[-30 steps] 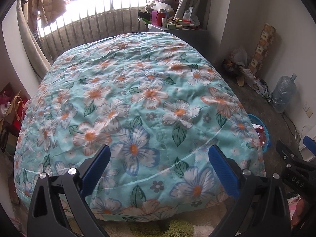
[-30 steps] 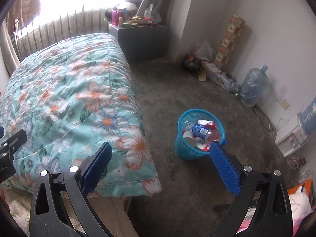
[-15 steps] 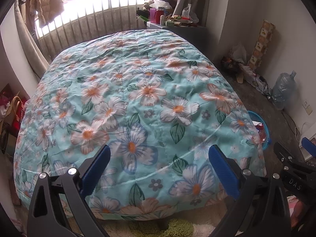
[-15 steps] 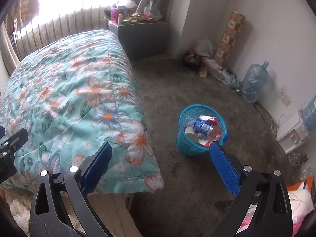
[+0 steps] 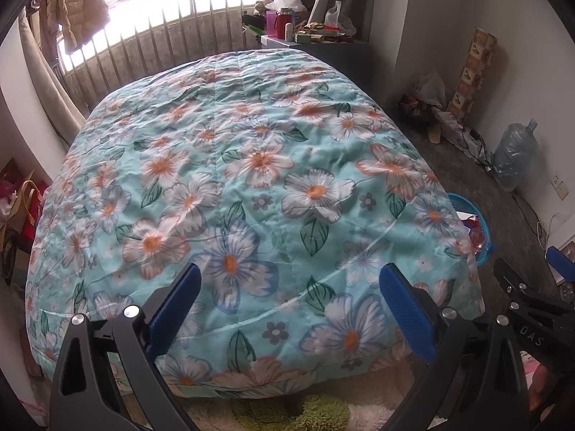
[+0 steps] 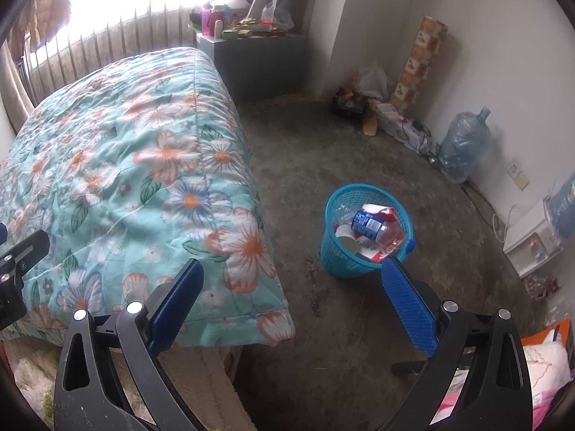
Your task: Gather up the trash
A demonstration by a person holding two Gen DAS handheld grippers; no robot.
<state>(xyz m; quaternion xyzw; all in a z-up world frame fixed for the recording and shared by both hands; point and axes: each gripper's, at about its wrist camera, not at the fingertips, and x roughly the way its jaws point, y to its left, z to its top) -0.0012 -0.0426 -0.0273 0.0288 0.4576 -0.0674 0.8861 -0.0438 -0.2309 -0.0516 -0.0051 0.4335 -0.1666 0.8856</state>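
A blue plastic waste basket [image 6: 332,248] stands on the concrete floor right of the bed. It holds a plastic bottle with a blue label [image 6: 370,224], a white cup and red wrappers. Its rim shows past the bed's right edge in the left wrist view [image 5: 478,215]. My right gripper [image 6: 291,276] is open and empty, held above the floor near the bed's foot corner, short of the basket. My left gripper [image 5: 289,280] is open and empty over the foot of the bed. The right gripper's tip shows at the right edge of the left wrist view [image 5: 517,287].
A bed with a turquoise floral quilt [image 5: 251,179] fills the left. A cluttered grey cabinet [image 6: 251,57] stands by the window. A water jug [image 6: 463,147], bags, cables and a patterned roll [image 6: 417,64] line the right wall. A shaggy rug [image 5: 312,413] lies below.
Both grippers have drawn back and risen slightly, so bed and basket look a little farther away. Both stay open and empty.
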